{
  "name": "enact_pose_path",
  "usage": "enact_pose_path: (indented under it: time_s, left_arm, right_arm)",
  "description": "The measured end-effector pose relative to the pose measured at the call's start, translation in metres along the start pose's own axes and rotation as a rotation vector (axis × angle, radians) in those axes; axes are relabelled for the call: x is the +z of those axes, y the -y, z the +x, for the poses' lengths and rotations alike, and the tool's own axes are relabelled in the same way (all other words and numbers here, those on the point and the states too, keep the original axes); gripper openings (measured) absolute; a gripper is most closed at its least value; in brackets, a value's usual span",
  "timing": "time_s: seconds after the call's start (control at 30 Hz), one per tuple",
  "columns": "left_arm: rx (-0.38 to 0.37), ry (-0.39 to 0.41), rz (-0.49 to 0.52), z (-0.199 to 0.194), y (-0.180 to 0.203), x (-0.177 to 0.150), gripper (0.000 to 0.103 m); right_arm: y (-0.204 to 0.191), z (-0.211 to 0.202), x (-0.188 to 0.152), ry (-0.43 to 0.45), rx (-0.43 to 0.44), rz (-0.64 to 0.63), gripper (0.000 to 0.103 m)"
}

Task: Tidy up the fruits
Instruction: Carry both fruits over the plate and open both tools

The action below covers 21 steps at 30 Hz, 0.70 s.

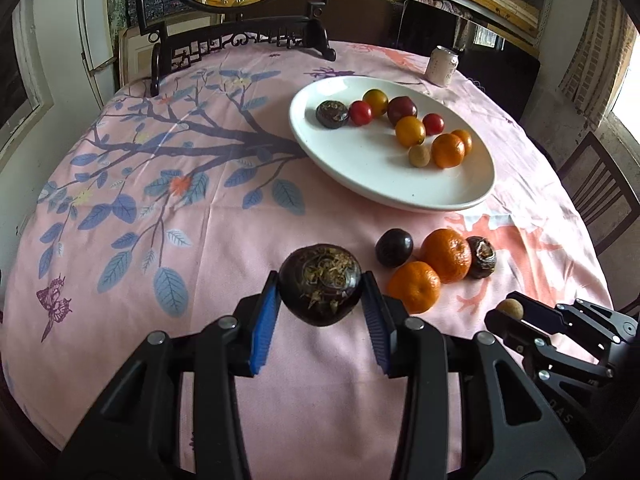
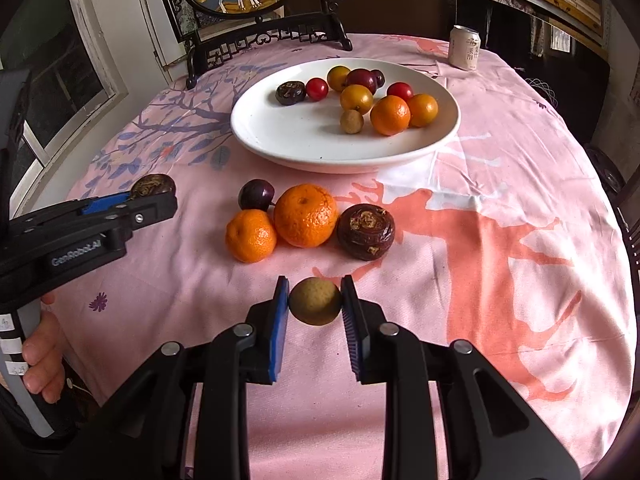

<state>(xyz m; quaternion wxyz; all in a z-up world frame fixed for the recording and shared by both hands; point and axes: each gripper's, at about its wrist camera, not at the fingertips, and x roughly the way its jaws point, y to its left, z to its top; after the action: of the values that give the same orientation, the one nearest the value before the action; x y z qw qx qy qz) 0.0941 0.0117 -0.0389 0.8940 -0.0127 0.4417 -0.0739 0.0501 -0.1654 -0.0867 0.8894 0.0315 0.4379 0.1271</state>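
Note:
My left gripper [image 1: 321,300] is shut on a dark brown water chestnut [image 1: 320,290], held above the pink tablecloth. My right gripper [image 2: 315,302] is shut on a small tan longan [image 2: 315,301]; both also show in the left wrist view [image 1: 511,309]. On the cloth between me and the white plate [image 2: 280,140] lie two mandarins [image 2: 306,215] [image 2: 251,235], a dark plum [image 2: 256,194] and another water chestnut [image 2: 365,231]. The plate [image 1: 360,168] holds several fruits: small tomatoes, mandarins, a plum, a longan and a water chestnut.
A drink can [image 2: 464,48] stands at the table's far right edge. A dark carved stand with a round painted screen [image 2: 264,40] sits at the far edge, left of the plate. Chairs stand to the right [image 1: 600,200].

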Motion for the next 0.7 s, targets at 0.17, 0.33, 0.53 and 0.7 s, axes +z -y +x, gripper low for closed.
enact_pose_path:
  time_s: [0.17, 0.33, 0.53, 0.7]
  left_arm:
    - [-0.013, 0.027, 0.048, -0.013, 0.009, 0.031, 0.041]
    - [-0.019, 0.017, 0.075, 0.008, 0.02, 0.089, 0.041]
    - [-0.016, -0.017, 0.069, 0.06, 0.037, 0.147, 0.041]
    - [-0.015, -0.089, 0.033, 0.109, 0.037, 0.169, 0.041]
  right_arm:
    - [0.01, -0.006, 0.016, 0.013, 0.003, -0.011, 0.026]
    - [0.025, -0.008, 0.061, 0.059, -0.026, -0.065, 0.026]
    - [0.049, 0.027, 0.137, 0.094, -0.054, -0.085, 0.026]
    - [0.065, 0.075, 0.177, 0.046, -0.05, -0.083, 0.026]
